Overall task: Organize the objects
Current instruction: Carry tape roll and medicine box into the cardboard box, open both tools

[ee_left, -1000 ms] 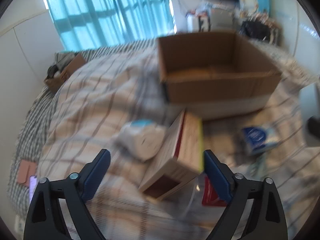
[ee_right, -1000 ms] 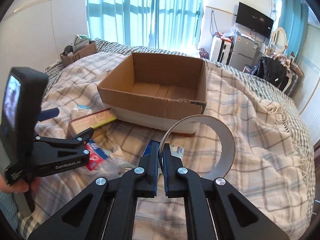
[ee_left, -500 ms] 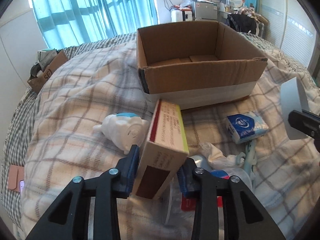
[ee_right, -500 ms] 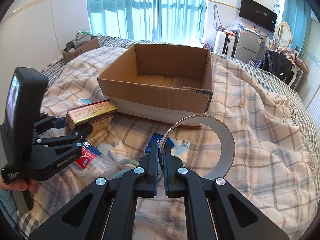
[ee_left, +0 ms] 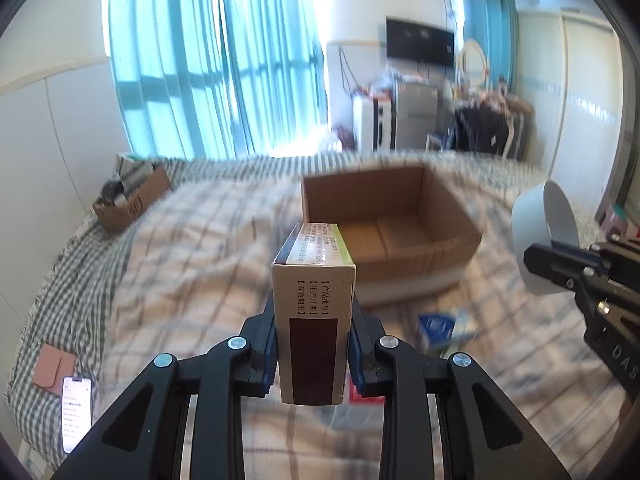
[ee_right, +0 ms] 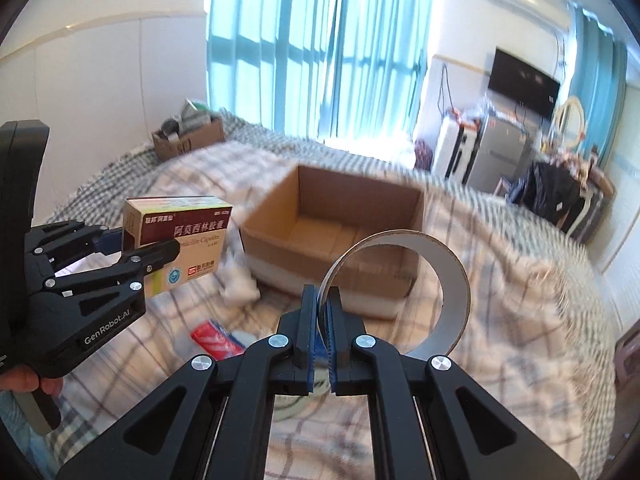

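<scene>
My left gripper [ee_left: 314,346] is shut on a tan and maroon medicine box [ee_left: 314,300] and holds it in the air above the bed, short of the open cardboard box [ee_left: 390,232]. The same medicine box [ee_right: 178,240] and left gripper [ee_right: 128,254] show in the right wrist view. My right gripper [ee_right: 320,312] is shut on the rim of a white tape roll [ee_right: 444,292], held up in front of the cardboard box [ee_right: 340,236]. The roll [ee_left: 546,236] also shows at the right of the left wrist view.
On the plaid blanket [ee_left: 180,272] lie a blue tissue pack [ee_left: 438,326], a red packet [ee_right: 214,338] and a white toy [ee_right: 240,280]. A small cardboard box [ee_left: 132,196] stands at the far left. A phone [ee_left: 76,414] and a brown wallet [ee_left: 52,366] lie at the bed's left edge.
My left gripper closed on the medicine box and lifted it off the bed. My right gripper rose with the tape roll still in it.
</scene>
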The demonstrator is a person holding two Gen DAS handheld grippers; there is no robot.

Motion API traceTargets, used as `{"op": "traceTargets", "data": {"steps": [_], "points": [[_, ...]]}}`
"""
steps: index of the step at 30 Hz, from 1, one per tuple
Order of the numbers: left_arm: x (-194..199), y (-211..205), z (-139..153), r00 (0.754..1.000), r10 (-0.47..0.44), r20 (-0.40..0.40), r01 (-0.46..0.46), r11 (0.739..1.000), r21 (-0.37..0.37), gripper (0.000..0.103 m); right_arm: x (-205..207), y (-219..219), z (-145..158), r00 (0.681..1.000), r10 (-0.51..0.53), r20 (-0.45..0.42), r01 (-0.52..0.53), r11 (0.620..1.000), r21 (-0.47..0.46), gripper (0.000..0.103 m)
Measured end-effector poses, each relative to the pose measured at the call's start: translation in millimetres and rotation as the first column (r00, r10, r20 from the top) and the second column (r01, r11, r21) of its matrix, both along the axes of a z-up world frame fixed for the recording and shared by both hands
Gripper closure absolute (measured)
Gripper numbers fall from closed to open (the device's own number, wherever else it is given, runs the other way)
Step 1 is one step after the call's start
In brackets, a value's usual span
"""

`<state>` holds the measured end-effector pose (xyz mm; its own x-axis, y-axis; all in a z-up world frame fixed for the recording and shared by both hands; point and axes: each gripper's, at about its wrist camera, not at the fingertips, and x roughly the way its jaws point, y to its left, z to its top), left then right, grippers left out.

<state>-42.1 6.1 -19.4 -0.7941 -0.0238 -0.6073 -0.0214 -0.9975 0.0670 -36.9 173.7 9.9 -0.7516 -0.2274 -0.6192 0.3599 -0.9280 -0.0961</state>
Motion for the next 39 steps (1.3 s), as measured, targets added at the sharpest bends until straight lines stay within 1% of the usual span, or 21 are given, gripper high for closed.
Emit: {"op": "traceTargets", "data": {"steps": [4,8,12,15,17,21,24,27,29,32,35,37,38,39], "points": [[-12.1,4.2,27.0,0.998,0.004,-0.065,-0.003,1.0,0.003,0.075,-4.3,-6.6,32.1,0.997,0.031,-0.072,-0.029,0.999,0.027,0.099],[-30.6,14.3,44.9,0.992,-0.006,-0.125,0.003,1.0,-0.025,0.075,-24.8,-11.9,50.5,0.994,0.049,-0.097,-0.045,0.998,0.041,0.099],[-60.2,20.4,50.3,0.991,-0.016,-0.13,0.014,1.0,-0.019,0.075,-60.7,-13.0,60.4,0.994,0.046,-0.096,-0.043,0.998,0.037,0.099],[-87.5,22.8,47.5,0.993,-0.024,-0.118,0.022,1.0,-0.015,0.075,-90.9,-10.4,61.3,0.995,0.048,-0.083,-0.046,0.999,0.025,0.099],[-107.8,25.0,42.9,0.994,-0.03,-0.103,0.03,1.0,-0.004,0.075,-110.6,-8.9,58.6,0.996,0.052,-0.072,-0.05,0.998,0.023,0.099],[-143.1,31.9,25.7,0.997,-0.047,-0.069,0.047,0.999,-0.01,0.075,-151.7,-4.6,44.9,0.998,0.057,-0.036,-0.056,0.998,0.024,0.099],[-165.3,36.7,6.5,0.998,-0.055,-0.036,0.054,0.998,-0.018,0.075,-183.2,-1.3,23.7,0.998,0.068,0.013,-0.068,0.998,0.009,0.099],[-184.5,34.8,-15.3,0.998,-0.06,0.011,0.06,0.998,0.001,0.075,-215.3,-2.8,-6.1,0.994,0.083,0.076,-0.083,0.997,-0.008,0.099],[-194.2,33.2,-31.2,0.997,-0.063,0.053,0.063,0.998,0.016,0.075,-226.6,-3.8,-24.0,0.99,0.091,0.105,-0.09,0.996,-0.012,0.099],[-201.6,31.9,-51.3,0.993,-0.072,0.097,0.071,0.997,0.015,0.075,-235.3,-3.5,-46.0,0.983,0.109,0.145,-0.105,0.994,-0.037,0.099],[-203.9,33.3,-62.3,0.988,-0.09,0.126,0.087,0.996,0.028,0.075,-241.8,0.8,-54.7,0.981,0.11,0.159,-0.103,0.993,-0.053,0.099],[-200.5,35.3,-65.6,0.987,-0.095,0.133,0.094,0.995,0.016,0.074,-241.7,4.5,-54.0,0.983,0.084,0.162,-0.077,0.996,-0.05,0.095],[-198.5,37.1,-66.1,0.986,-0.093,0.137,0.092,0.996,0.007,0.074,-240.9,6.4,-52.0,0.985,0.067,0.16,-0.061,0.997,-0.044,0.091],[-195.5,37.9,-66.2,0.985,-0.088,0.146,0.089,0.996,0.0,0.072,-238.7,6.8,-49.7,0.986,0.056,0.155,-0.051,0.998,-0.038,0.083]]}}
